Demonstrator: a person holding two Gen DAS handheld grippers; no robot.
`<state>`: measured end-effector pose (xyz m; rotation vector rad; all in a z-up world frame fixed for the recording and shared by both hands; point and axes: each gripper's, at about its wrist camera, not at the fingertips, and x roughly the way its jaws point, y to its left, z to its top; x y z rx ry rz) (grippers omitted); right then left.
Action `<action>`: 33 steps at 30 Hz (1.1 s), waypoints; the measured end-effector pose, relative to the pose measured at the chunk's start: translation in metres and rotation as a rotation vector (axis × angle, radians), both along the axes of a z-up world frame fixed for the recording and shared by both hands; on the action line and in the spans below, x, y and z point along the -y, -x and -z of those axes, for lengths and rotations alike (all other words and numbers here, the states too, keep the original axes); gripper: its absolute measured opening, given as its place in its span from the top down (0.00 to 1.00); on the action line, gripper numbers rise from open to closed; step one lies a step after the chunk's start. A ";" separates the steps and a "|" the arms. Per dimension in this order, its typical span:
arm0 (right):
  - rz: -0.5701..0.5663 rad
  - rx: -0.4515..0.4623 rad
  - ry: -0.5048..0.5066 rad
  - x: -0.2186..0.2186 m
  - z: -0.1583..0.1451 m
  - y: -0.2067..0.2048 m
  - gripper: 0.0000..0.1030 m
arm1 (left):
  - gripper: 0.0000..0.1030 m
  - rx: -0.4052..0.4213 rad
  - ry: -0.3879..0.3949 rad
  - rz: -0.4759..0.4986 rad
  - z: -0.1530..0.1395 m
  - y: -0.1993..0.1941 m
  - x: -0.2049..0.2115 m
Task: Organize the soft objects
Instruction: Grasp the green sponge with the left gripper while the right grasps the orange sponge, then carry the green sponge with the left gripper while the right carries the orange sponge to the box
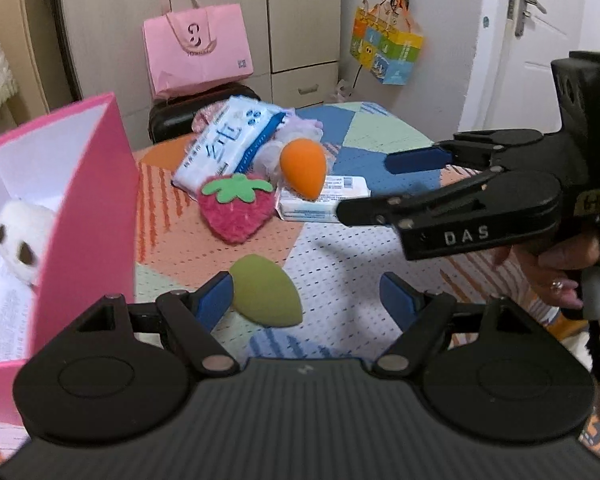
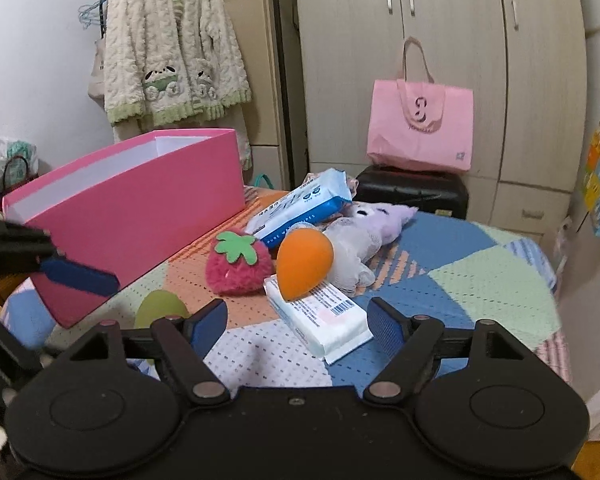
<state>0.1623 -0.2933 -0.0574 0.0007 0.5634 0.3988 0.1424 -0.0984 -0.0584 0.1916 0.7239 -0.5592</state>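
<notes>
My left gripper (image 1: pixel 306 300) hangs low over the patchwork cloth (image 1: pixel 340 248) with its jaws spread wide and nothing pressed between them; the green sponge (image 1: pixel 265 290) lies on the cloth just beside the left pad, and I cannot tell whether it touches it. My right gripper (image 2: pixel 296 322) is open too, holding nothing, its fingers pointing at the near end of the small white tissue pack (image 2: pixel 324 320). In the left wrist view the same gripper (image 1: pixel 364 188) reaches in from the right, a hand (image 1: pixel 560 268) around its handle.

Just beyond, the orange sponge (image 2: pixel 305 262) rests tilted on the far end of that tissue pack. Left of it sits the fuzzy strawberry (image 2: pixel 238 264) with its green felt leaf. The pink box (image 2: pixel 140 216) stands open at the left of the table, a white plush (image 1: pixel 20 236) lying inside it.

Farther back, the blue wet wipes pack (image 2: pixel 304 208) leans over a pale purple plush (image 2: pixel 380 220). Behind the table a pink tote bag (image 2: pixel 420 136) sits on a black case (image 2: pixel 412 192) in front of the wardrobe (image 2: pixel 440 40).
</notes>
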 end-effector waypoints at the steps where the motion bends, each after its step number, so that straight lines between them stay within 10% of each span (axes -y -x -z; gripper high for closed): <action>1: -0.024 -0.002 -0.028 0.001 0.003 -0.004 0.21 | 0.22 -0.012 0.012 -0.020 0.004 -0.004 0.001; 14: 0.045 0.035 -0.067 -0.012 0.016 -0.028 0.23 | 0.22 0.080 -0.022 -0.183 0.045 -0.017 0.009; 20: 0.069 0.051 -0.048 -0.017 0.016 -0.031 0.24 | 0.39 0.045 0.043 -0.220 0.039 -0.017 -0.004; 25: 0.090 0.039 -0.018 -0.021 0.018 -0.035 0.60 | 0.62 0.061 0.026 -0.239 0.041 -0.018 -0.003; 33: 0.108 0.050 -0.050 -0.016 0.012 -0.015 0.62 | 0.63 0.043 0.047 -0.236 0.037 -0.016 -0.005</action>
